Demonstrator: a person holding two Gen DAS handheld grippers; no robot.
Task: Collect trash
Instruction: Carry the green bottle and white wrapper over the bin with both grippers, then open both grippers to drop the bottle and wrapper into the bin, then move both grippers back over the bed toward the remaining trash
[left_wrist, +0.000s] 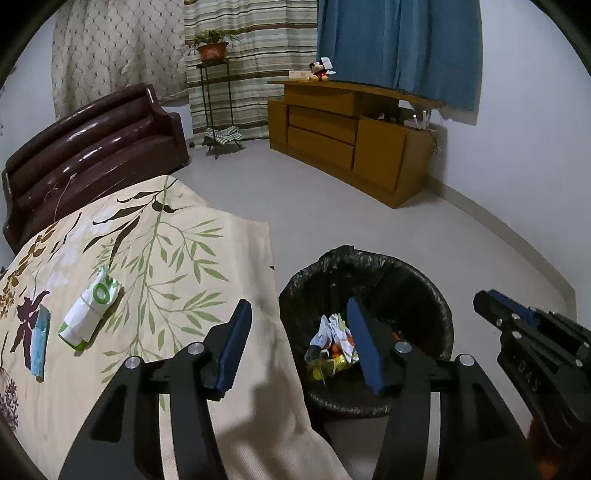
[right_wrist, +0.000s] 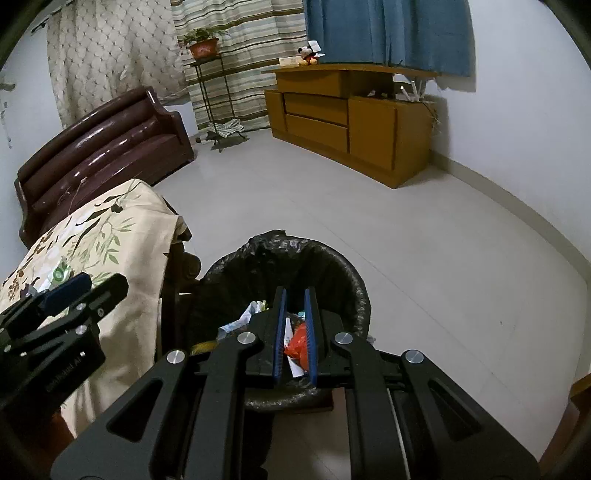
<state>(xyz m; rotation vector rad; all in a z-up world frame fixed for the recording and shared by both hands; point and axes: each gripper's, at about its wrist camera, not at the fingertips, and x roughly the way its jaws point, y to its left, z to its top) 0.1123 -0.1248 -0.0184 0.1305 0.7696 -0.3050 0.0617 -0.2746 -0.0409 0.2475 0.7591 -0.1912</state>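
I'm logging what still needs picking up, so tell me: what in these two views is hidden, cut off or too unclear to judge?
- Bin contents: left wrist view, the left gripper covers part of the heap; the bottom is not visible.
- Bin, right wrist view: the right gripper covers its middle.
- Green-and-white packet on the tablecloth: print too small to read.
- Blue item: near the left edge, distorted, kind unclear.

1. We see a pale grey floor (right_wrist: 369, 221) running to white walls (right_wrist: 517, 110) with a light skirting.
2. A dark brown sofa (left_wrist: 96, 147) stands at the left, beside a table under a leaf-patterned cloth (left_wrist: 166, 240).
3. Ahead, we find a wooden cabinet (left_wrist: 351, 136) with drawers, a soft toy (left_wrist: 318, 72) on top.
4. Patterned, striped (left_wrist: 255, 48) and blue curtains (left_wrist: 399, 37) hang behind; a potted plant (left_wrist: 212, 46) sits on a metal stand.
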